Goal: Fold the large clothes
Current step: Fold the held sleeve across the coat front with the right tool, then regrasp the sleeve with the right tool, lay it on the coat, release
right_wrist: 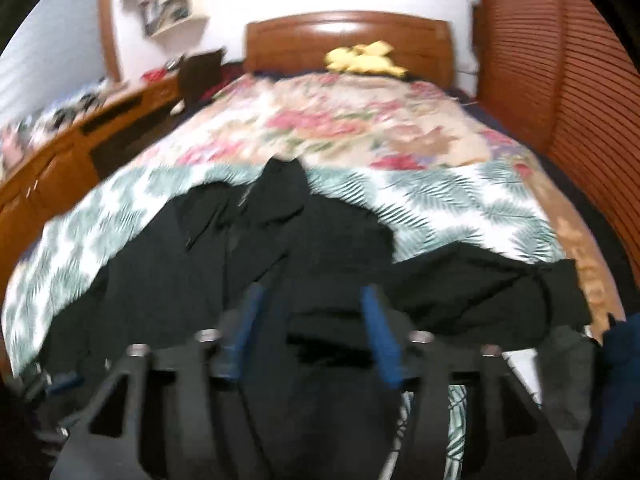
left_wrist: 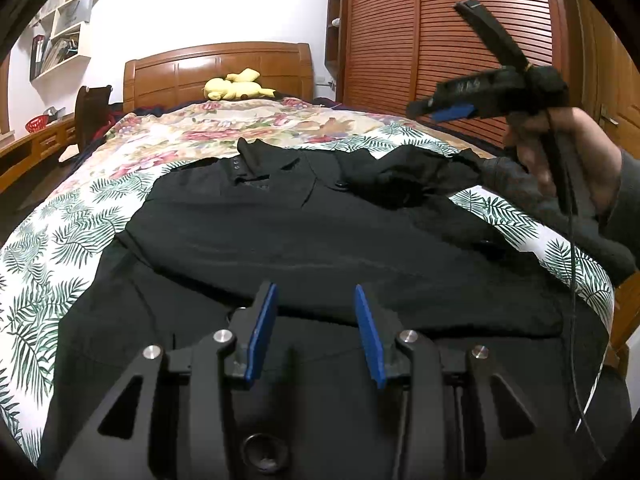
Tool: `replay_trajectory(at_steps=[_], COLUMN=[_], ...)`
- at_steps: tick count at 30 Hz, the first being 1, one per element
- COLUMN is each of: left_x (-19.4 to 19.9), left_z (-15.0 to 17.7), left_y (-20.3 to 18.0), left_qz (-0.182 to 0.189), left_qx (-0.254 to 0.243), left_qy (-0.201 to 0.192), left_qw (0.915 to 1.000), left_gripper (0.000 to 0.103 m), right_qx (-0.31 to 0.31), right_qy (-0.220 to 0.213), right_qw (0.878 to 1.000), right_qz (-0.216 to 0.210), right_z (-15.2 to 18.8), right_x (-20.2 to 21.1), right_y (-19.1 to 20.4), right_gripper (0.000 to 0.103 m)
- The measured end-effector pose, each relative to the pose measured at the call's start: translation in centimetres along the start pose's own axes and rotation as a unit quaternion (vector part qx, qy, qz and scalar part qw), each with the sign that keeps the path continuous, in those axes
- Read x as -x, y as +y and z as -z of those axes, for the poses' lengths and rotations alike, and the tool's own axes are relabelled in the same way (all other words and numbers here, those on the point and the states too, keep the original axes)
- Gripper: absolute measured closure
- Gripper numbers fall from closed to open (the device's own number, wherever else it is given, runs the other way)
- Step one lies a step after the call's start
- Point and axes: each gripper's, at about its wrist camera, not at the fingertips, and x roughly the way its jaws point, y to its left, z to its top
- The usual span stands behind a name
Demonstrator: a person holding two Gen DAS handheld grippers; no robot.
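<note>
Jaws on the left gripper (left_wrist: 316,332) stand partly apart at the bottom of the left wrist view, blue pads clear of the cloth and nothing between them, poised just above the near hem of the black shirt (left_wrist: 304,236). That shirt lies spread across the middle of the frame on the leaf-print bedspread (left_wrist: 52,248), collar toward the headboard, and one sleeve (left_wrist: 404,176) is bunched across its chest at right of centre: one fold looks begun, the body and hem folds look left to do. At upper right a hand (left_wrist: 568,152) holds the right gripper (left_wrist: 440,108) in the air, a blue pad showing, no cloth hanging from it. Over to the right wrist view, blurred: the right gripper (right_wrist: 312,328) shows its jaws apart and empty, the black shirt (right_wrist: 208,248) below. Only here do you see dark cloth heaped at lower right toward the bed's edge, whereas only the left view shows the hand itself.
</note>
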Motion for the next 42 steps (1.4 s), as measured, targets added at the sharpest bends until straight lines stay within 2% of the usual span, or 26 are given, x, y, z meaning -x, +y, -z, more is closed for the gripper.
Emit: replay_trajectory(at_steps=[4, 9, 12, 17, 24, 26, 27, 28, 30, 33, 36, 39, 42], left_x=[0.1, 0.1, 0.0, -0.1, -0.1, -0.1, -0.1, -0.1, -0.1, 0.0, 0.2, 0.6, 1.3], left_z=[0.0, -0.1, -0.1, -0.1, -0.2, -0.2, -0.2, -0.2, -0.2, -0.1, -0.1, -0.2, -0.4], left_y=[0.0, 0.0, 0.1, 0.1, 0.0, 0.0, 0.0, 0.0, 0.0, 0.0, 0.2, 0.2, 0.2], left_qz=[0.001, 0.003, 0.004, 0.005, 0.005, 0.005, 0.005, 0.004, 0.004, 0.004, 0.005, 0.006, 0.005], left_qx=[0.001, 0.001, 0.003, 0.003, 0.003, 0.003, 0.003, 0.003, 0.004, 0.003, 0.006, 0.005, 0.004], left_qy=[0.0, 0.0, 0.0, 0.002, 0.002, 0.002, 0.002, 0.002, 0.001, 0.001, -0.001, -0.005, -0.012], left_qw=[1.0, 1.0, 1.0, 1.0, 1.0, 1.0, 1.0, 1.0, 1.0, 1.0, 1.0, 1.0, 0.9999], left_gripper=[0.064, 0.064, 0.064, 0.064, 0.064, 0.064, 0.064, 0.064, 0.064, 0.064, 0.064, 0.064, 0.064], right_qx=[-0.057, -0.12, -0.166, -0.224, -0.248, -0.24, -0.234, -0.227, -0.216, -0.181, -0.113, -0.043, 0.018], right_qy=[0.026, 0.087, 0.115, 0.13, 0.11, 0.107, 0.107, 0.106, 0.094, 0.041, 0.008, -0.024, -0.04], right_qw=[0.997, 0.987, 0.977, 0.964, 0.961, 0.962, 0.963, 0.965, 0.969, 0.98, 0.992, 0.999, 0.999], right_qz=[0.035, 0.067, 0.068, 0.059, 0.059, 0.07, 0.075, 0.078, 0.079, 0.074, 0.06, 0.019, -0.025], right_z=[0.0, 2.7, 4.7, 6.7, 6.1, 5.7, 5.5, 5.3, 4.8, 2.7, 0.4, -1.4, -1.8], right_x=[-1.5, -5.1, -6.7, -8.2, -9.7, -10.2, -10.4, -10.6, -10.2, -7.6, -4.8, -1.2, 1.9], right_y=[-4.1, -8.9, -11.7, -14.4, -15.3, -15.4, -15.4, -15.5, -15.3, -13.4, -9.8, -4.9, 0.3], right_gripper=[0.044, 0.044, 0.044, 0.044, 0.046, 0.067, 0.089, 0.096, 0.101, 0.102, 0.102, 0.102, 0.102])
